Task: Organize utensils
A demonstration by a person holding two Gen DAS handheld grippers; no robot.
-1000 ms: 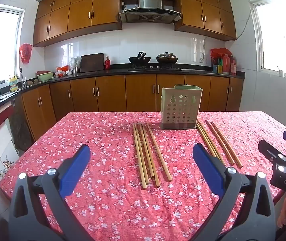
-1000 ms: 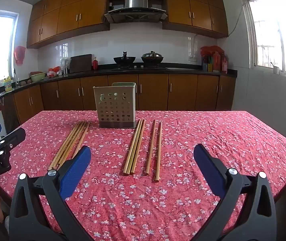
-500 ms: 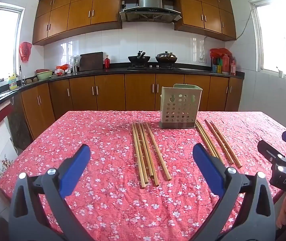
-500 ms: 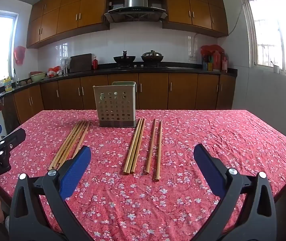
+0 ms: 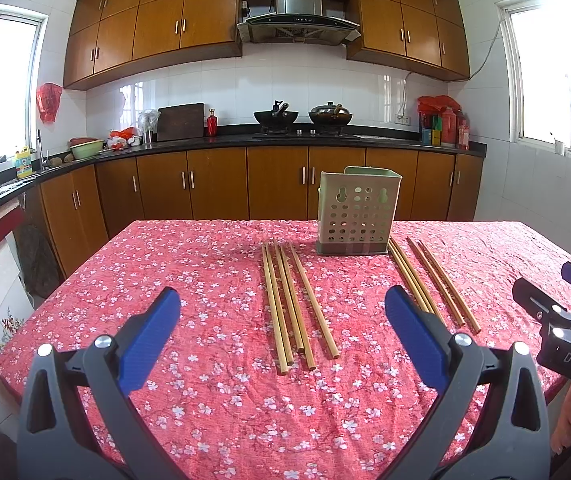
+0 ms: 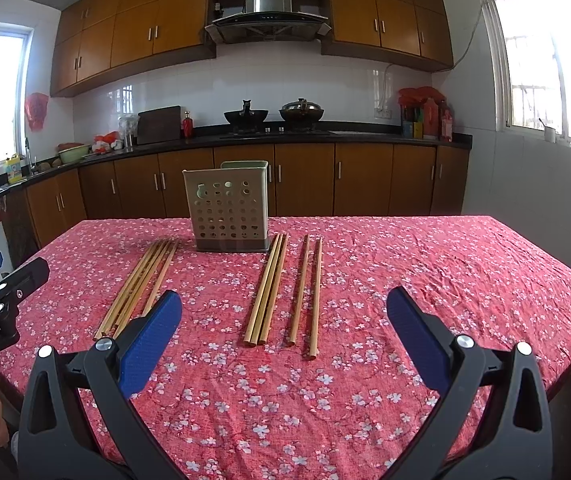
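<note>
1. Compared with the frames a second ago, almost nothing is changing: both views are sitting a touch higher over the bench, so the chopsticks and the holder are appearing slightly lower and nearer, and no object on the cloth is lying differently.
2. The left tool (image 5: pixel 281 322) is hovering above the near edge of the bench with its blue pads spread wide and nothing between them.
3. The right tool (image 6: pixel 283 322) is hovering likewise, wide apart and carrying nothing.
4. The utensil holder (image 5: pixel 358 214) is standing upright toward the far side of the bench (image 5: pixel 165 264), apart from both tools.
5. The left chopstick bundle (image 5: pixel 291 300) is lying flat on the cloth left of the holder, its sticks touching or nearly so.
6. The middle chopsticks (image 6: pixel 267 288) are lying pressed together just beside the holder's right corner, and the right pair (image 6: pixel 309 292) is lying near them, slightly separated.
7. A red tablecloth (image 6: pixel 445 280) with small white blossoms, lightly wrinkled, is covering the bench.
8. The room is a kitchen: brown wooden cabinets (image 5: pixel 213 184), white wall tiles, a steel range hood (image 5: pixel 297 12), two dark woks (image 6: pixel 273 114) on the stove.
9. The holder is a pale green box with rows of round holes; the chopsticks are slim, light bamboo-coloured rods.
</note>
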